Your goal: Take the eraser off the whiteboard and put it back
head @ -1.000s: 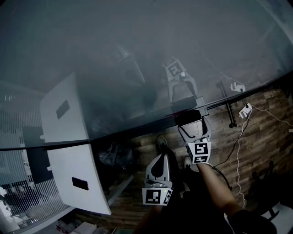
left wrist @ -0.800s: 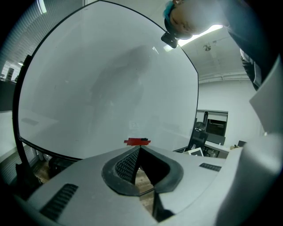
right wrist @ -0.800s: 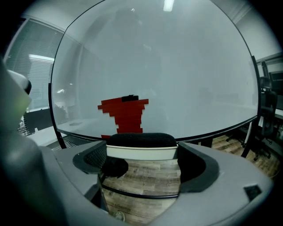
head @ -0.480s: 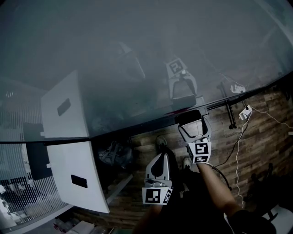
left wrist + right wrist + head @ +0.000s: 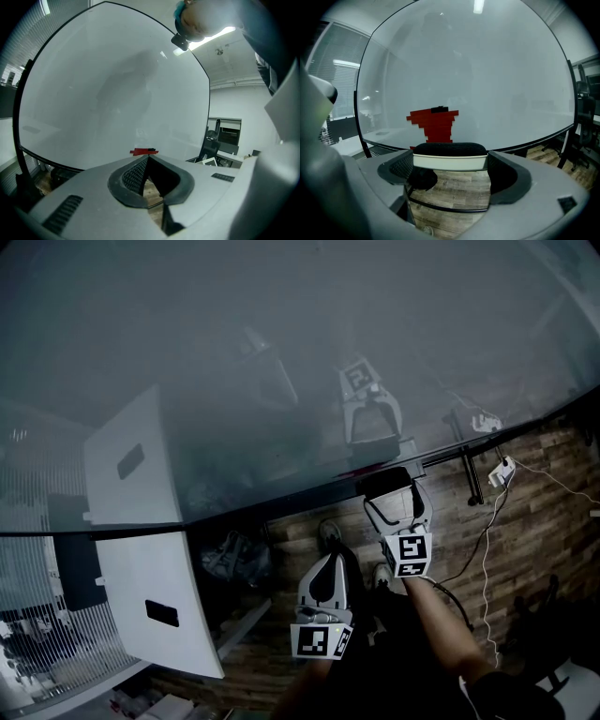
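The whiteboard (image 5: pixel 281 352) fills the upper half of the head view. My right gripper (image 5: pixel 388 491) is shut on the eraser (image 5: pixel 385 481), close to the board's lower edge, and its reflection shows just above. In the right gripper view the eraser (image 5: pixel 449 151), black felt over a white body, lies crosswise between the jaws of the right gripper (image 5: pixel 450 161). A red stepped mark (image 5: pixel 433 124) is on the board behind it. I cannot tell if the eraser touches the board. My left gripper (image 5: pixel 323 573) hangs lower and left, shut and empty. The left gripper (image 5: pixel 147 159) also faces the red mark (image 5: pixel 144 151).
A white cabinet (image 5: pixel 155 606) stands at the left by window blinds (image 5: pixel 37 652). The board's stand leg (image 5: pixel 473 474), a plug and cables (image 5: pixel 502 470) lie on the wooden floor (image 5: pixel 553 521) at the right. Office chairs (image 5: pixel 583 122) stand beyond the board's right edge.
Almost nothing differs. The right gripper stays shut on the eraser at the board's lower edge, and the left gripper has not moved.
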The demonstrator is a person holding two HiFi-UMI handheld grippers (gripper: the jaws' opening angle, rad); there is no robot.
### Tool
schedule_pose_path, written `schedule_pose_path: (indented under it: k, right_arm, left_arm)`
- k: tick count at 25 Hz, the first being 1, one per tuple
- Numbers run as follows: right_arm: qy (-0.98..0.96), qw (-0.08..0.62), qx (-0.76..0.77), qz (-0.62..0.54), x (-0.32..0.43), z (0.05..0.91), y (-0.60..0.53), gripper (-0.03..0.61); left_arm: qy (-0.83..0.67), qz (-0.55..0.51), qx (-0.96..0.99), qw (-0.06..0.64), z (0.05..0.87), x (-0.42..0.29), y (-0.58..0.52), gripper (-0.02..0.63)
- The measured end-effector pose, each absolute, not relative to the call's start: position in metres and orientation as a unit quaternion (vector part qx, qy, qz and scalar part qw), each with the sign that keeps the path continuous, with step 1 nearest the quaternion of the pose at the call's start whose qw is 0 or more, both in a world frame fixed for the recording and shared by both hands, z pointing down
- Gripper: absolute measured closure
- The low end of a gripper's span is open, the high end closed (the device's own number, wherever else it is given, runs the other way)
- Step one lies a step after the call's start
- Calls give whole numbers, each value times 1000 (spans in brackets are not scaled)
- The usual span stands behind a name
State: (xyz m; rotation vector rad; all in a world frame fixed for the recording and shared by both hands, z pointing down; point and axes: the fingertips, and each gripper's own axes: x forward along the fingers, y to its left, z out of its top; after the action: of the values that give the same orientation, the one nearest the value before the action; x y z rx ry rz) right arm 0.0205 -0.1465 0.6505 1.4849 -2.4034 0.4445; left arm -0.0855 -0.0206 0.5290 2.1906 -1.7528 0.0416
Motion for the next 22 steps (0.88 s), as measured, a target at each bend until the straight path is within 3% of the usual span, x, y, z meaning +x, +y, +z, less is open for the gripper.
schedule_pose_path:
  k: [22]
  right_arm:
    - [-838, 115, 515, 140, 37, 616, -143, 67]
  left_arm:
    - [-613, 4, 778, 142, 508, -69, -28, 606]
